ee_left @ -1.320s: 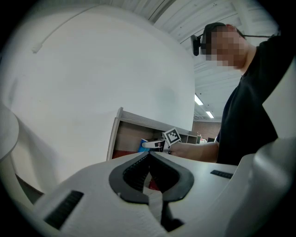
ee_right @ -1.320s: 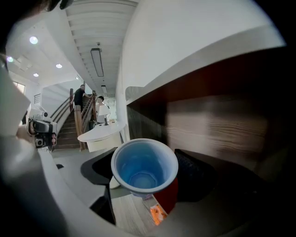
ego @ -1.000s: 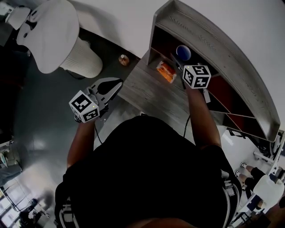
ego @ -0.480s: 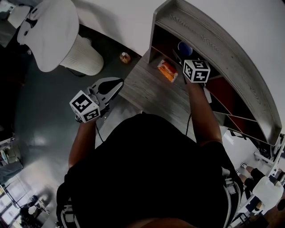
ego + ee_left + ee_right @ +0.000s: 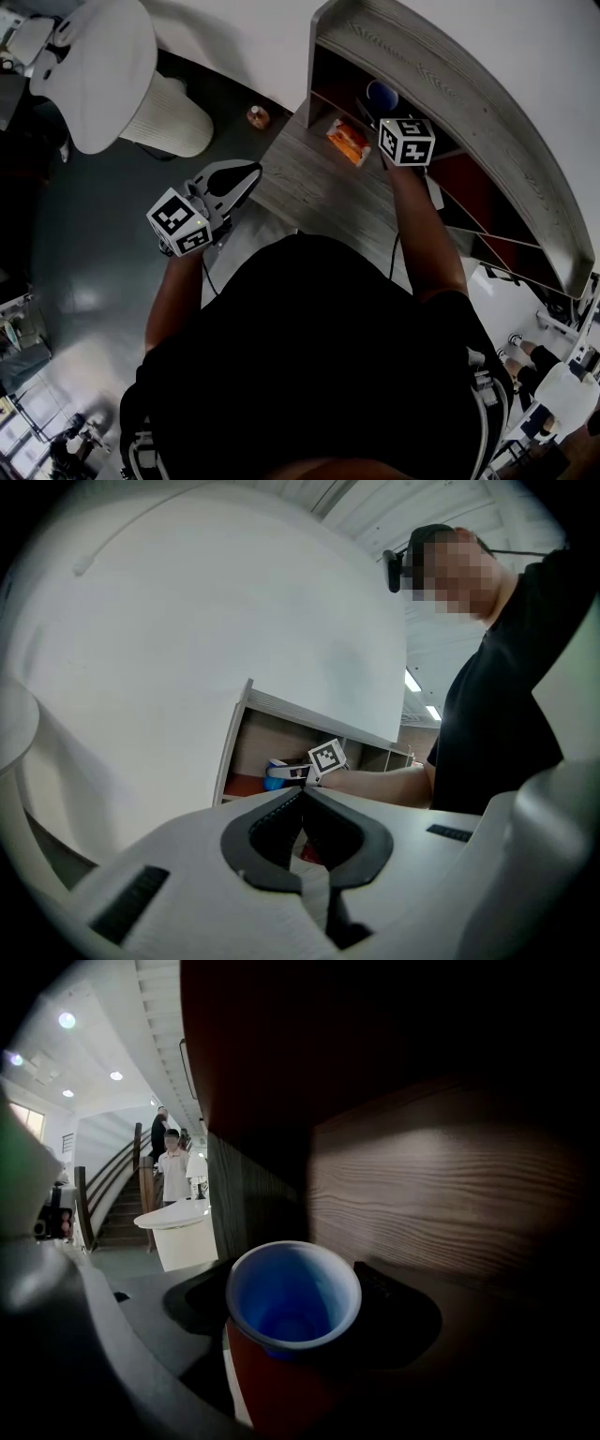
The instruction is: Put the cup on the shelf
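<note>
A blue cup (image 5: 293, 1296) with a white rim sits upright between the jaws of my right gripper (image 5: 295, 1321), which is shut on it. Cup and gripper are inside the leftmost compartment of the grey wooden shelf (image 5: 441, 70), close to its wood-grain back wall (image 5: 441, 1204). In the head view the cup (image 5: 382, 94) shows just under the shelf's top board, beyond the right gripper (image 5: 382, 112). I cannot tell whether the cup touches the compartment floor. My left gripper (image 5: 242, 176) hangs shut and empty off the desk's left edge, its jaw tips meeting (image 5: 302, 794).
An orange packet (image 5: 347, 144) lies on the grey desk (image 5: 309, 192) in front of the shelf. A small brown object (image 5: 256, 116) sits on the floor by the desk corner. A white round chair (image 5: 103, 75) stands far left. People stand by distant stairs (image 5: 173, 1171).
My right gripper has carried the cup deeper into the shelf compartment. The left gripper has stayed where it was.
</note>
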{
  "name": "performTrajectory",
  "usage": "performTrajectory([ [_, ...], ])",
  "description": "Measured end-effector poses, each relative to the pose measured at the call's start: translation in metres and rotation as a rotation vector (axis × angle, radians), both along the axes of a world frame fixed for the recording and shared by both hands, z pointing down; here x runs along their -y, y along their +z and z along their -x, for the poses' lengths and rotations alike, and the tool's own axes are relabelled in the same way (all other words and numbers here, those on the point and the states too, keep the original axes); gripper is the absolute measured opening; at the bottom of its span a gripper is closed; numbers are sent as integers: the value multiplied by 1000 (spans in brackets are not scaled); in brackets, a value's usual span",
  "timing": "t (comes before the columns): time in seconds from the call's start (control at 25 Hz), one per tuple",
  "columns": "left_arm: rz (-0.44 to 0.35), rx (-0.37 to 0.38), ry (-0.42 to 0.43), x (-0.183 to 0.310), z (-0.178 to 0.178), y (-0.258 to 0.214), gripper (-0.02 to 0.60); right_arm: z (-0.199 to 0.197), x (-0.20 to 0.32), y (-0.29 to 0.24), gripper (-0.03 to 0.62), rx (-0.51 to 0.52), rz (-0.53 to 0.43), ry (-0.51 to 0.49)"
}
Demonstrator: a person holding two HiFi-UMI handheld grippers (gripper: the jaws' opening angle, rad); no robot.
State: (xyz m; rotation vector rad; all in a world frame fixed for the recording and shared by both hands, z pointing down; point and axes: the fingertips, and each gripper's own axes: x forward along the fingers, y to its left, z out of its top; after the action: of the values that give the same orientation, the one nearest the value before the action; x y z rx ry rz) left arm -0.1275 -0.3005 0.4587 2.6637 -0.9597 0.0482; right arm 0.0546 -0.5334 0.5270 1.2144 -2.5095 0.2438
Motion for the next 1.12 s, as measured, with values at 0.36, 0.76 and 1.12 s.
performTrajectory([
  [0.36, 16, 1, 38, -2, -21, 7, 17, 4, 5, 2, 383, 1, -14, -5],
  [0.76, 8, -1, 25, -1, -20, 6, 17, 10, 8, 11, 384, -8, 10, -21],
  [1.12, 17, 5, 33, -2, -23, 10, 17, 9, 4, 22, 383, -16, 42, -32],
])
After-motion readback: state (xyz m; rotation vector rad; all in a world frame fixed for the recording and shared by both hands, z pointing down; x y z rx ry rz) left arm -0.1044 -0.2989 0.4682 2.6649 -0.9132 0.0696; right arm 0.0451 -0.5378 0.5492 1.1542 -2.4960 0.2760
